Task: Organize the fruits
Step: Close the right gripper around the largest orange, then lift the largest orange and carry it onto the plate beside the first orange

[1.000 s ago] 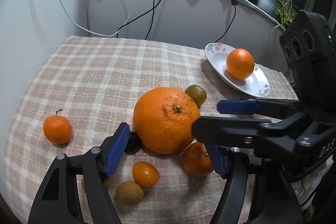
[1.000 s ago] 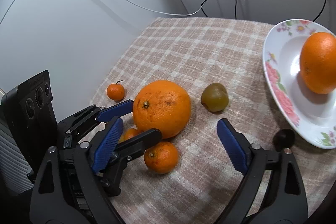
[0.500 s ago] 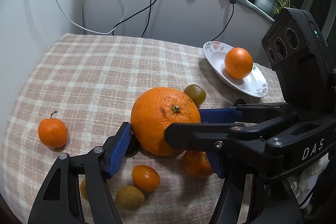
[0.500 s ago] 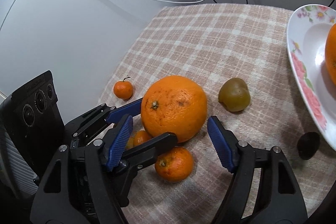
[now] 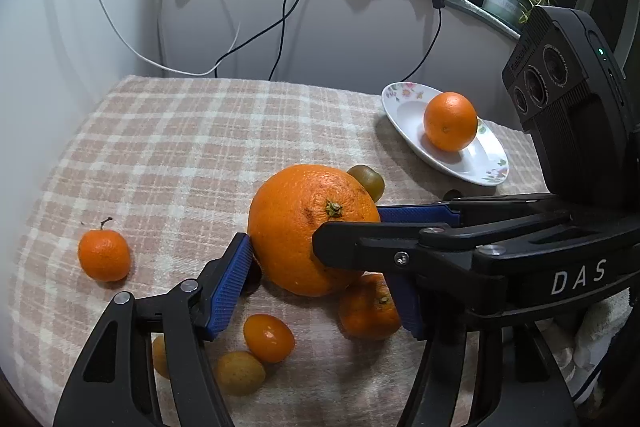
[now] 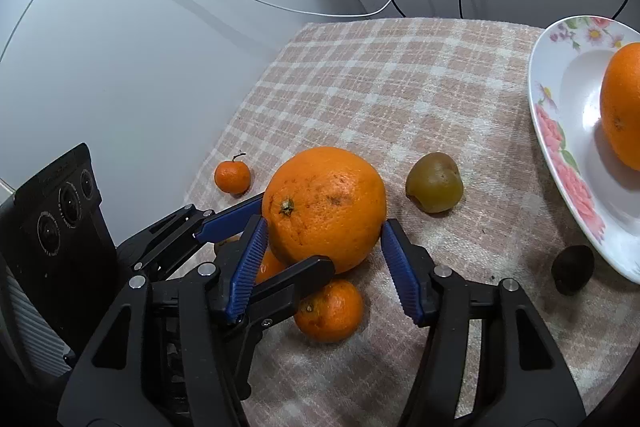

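Observation:
A large orange (image 5: 308, 227) sits mid-cloth, also in the right wrist view (image 6: 324, 207). Both grippers flank it with open jaws. My left gripper (image 5: 316, 291) has a pad at its left side; my right gripper (image 6: 328, 267) straddles it, pads close to each side. A mandarin (image 5: 368, 307) (image 6: 328, 311) lies just below it. A greenish kiwi (image 5: 368, 181) (image 6: 434, 183) lies behind it. A flowered plate (image 5: 408, 107) (image 6: 560, 131) holds a second orange (image 5: 450, 121).
A stemmed mandarin (image 5: 104, 255) lies left. A kumquat (image 5: 268, 337) and a tan fruit (image 5: 240, 373) lie at the front. A dark fruit (image 6: 572, 269) sits by the plate. Cables (image 5: 280, 23) hang behind, with a wall on the left.
My right gripper has moved left and forward until its jaws straddle the large orange. My left gripper has edged closer to the orange. The fruits have not moved.

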The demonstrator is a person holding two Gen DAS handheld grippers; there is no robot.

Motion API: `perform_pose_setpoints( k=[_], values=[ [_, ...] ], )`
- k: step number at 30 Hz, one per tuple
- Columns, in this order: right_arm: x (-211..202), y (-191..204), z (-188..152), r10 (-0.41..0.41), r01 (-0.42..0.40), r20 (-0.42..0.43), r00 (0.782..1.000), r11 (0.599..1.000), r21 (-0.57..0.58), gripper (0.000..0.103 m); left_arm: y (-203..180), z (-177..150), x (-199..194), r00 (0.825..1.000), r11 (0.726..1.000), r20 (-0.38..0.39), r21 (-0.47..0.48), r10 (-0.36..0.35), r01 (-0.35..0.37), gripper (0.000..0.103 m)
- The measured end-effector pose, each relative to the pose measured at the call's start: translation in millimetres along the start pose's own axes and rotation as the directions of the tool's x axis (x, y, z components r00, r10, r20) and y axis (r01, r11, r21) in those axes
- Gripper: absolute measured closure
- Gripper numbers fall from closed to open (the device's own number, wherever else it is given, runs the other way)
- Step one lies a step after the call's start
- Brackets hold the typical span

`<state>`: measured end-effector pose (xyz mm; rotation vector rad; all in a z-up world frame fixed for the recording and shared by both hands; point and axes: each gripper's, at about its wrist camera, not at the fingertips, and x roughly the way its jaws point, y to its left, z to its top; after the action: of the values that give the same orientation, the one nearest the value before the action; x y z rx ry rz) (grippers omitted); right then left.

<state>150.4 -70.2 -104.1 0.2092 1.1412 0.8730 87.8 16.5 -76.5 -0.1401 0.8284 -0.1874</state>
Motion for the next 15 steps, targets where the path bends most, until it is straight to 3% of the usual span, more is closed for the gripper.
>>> perform_pose_setpoints(
  k=[15],
  values=[
    [-51,-3,-3,-0.010,0.011,0.094,0.996,1.000,-0.006,0.042,-31,16,-17,0.998,0.998,0.063,0.065,-0.018,0.014,0.038]
  ],
)
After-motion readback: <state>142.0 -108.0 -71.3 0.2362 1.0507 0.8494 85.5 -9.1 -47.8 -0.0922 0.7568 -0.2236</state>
